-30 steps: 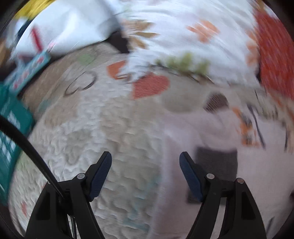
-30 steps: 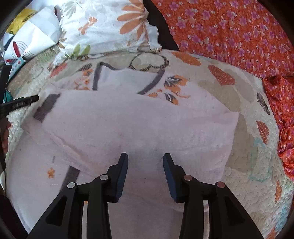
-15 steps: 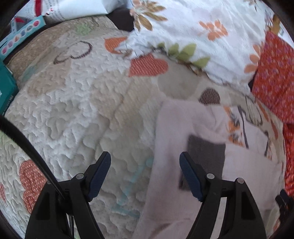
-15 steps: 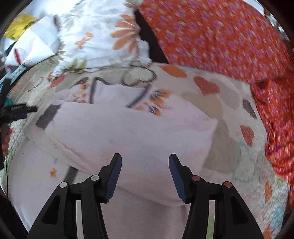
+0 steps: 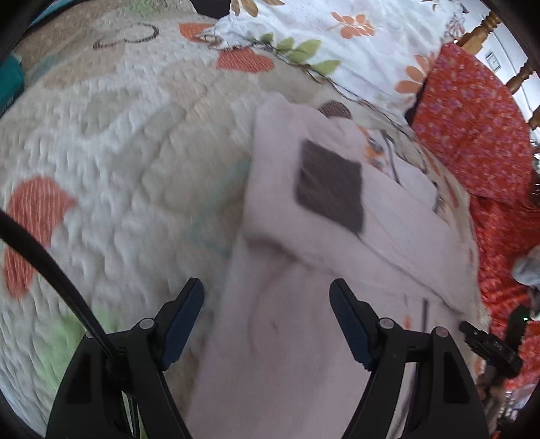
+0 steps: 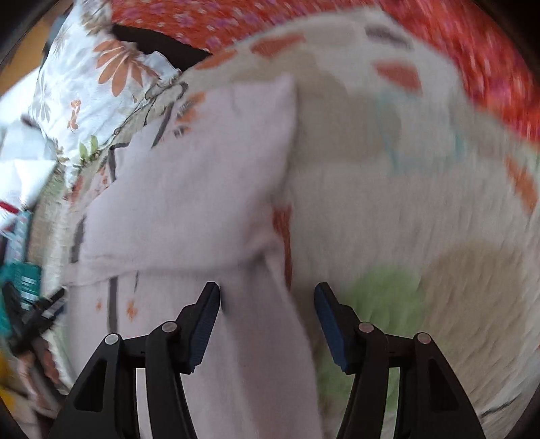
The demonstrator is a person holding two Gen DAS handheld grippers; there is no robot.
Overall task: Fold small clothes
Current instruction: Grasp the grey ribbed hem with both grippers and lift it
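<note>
A pale pink garment (image 5: 324, 243) lies on a quilted bedspread (image 5: 135, 141), partly folded: a flap carrying a dark grey square patch (image 5: 329, 189) is doubled over the rest, and a narrower length of the cloth runs down toward the cameras.

The left claw (image 5: 266, 304) hovers over that lower length — its blue-padded fingers (image 5: 184, 319) spread wide, one over the quilt and one over the cloth, with nothing between them. Whether the tips touch the fabric cannot be told.

The right claw (image 6: 266, 307) is also wide open and holds nothing. Its left finger is over the garment (image 6: 202, 189) and its right finger over a green patch of the bedspread (image 6: 422, 209); the cloth's right edge runs between them. This view is blurred.

Beyond the garment, a white pillow (image 5: 337, 37) with orange flowers and green leaves rests at the head of the bed, and an orange-red flowered cloth (image 5: 472, 128) lies beside it. A turned wooden bedpost (image 5: 479, 28) shows at the top right of the left view. A black cable (image 5: 50, 270) crosses the left view's lower left corner, and part of the other tool appears at its right edge.
</note>
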